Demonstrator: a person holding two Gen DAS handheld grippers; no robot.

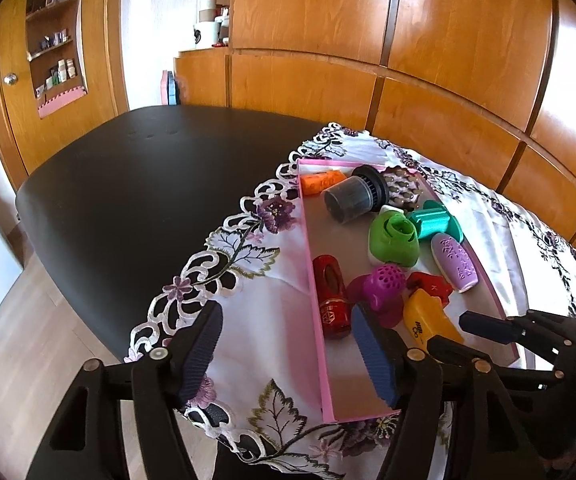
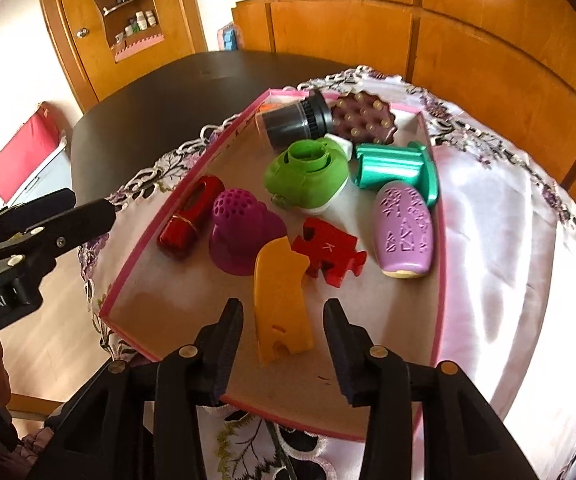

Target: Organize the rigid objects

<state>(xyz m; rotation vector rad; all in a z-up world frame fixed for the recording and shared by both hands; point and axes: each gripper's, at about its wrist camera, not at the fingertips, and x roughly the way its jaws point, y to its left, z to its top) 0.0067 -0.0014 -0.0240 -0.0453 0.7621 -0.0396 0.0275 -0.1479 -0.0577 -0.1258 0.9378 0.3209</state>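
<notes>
The yellow piece point(image 2: 282, 304) lies flat in the pink tray point(image 2: 156, 224), directly ahead of the right gripper point(image 2: 284, 320), between its parted jaws; no pad touches it. Its long axis runs away from the gripper, toward the red puzzle piece point(image 2: 328, 254), marked "K". The right hand is nearer. The left gripper point(image 1: 288, 344) stands wide and empty, straddling the tray's left wall. Its body reads "Robot.AI"; the yellow piece's print is illegible

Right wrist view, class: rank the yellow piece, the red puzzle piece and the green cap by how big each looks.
1. Yellow piece, though it lies nearest the camera.
2. Green cap, close behind, so unsure.
3. Red puzzle piece, clearly smallest.
</notes>
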